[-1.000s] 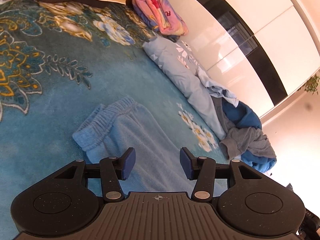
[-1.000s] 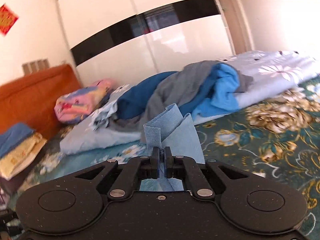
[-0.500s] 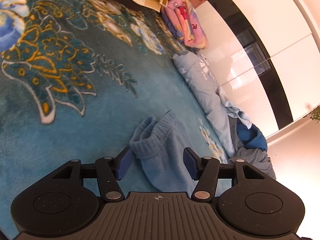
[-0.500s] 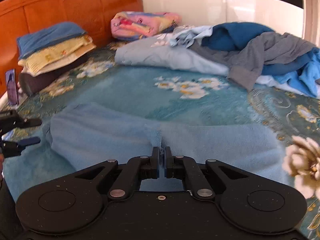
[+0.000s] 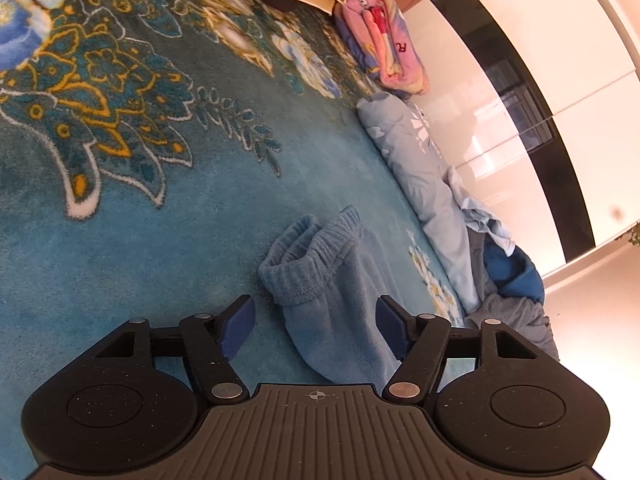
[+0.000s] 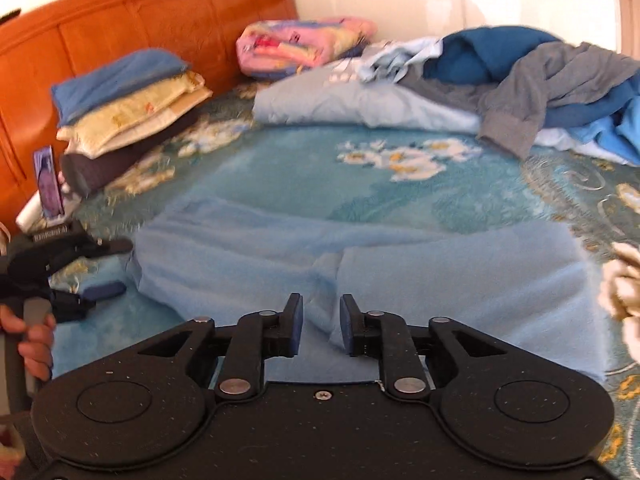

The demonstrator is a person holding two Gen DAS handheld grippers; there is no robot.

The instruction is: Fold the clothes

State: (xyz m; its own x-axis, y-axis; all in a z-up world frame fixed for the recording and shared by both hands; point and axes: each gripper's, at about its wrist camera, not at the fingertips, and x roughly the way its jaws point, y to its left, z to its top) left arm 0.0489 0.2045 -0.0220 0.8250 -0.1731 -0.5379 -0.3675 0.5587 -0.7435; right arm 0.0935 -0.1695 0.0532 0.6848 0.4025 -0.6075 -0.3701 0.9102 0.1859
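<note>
Where headboard (image 6: 140,28) meets wardrobe (image 5: 532,52): floral teal blanket (image 5: 168,216).

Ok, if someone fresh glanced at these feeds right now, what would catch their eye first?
Probably the light blue fleece trousers spread flat on the teal floral bedspread, directly ahead of the open right gripper. Next, the open left gripper poised at their ribbed waistband. Behind, a jumbled heap of blue and grey clothes lies along the bed's far side.
</note>
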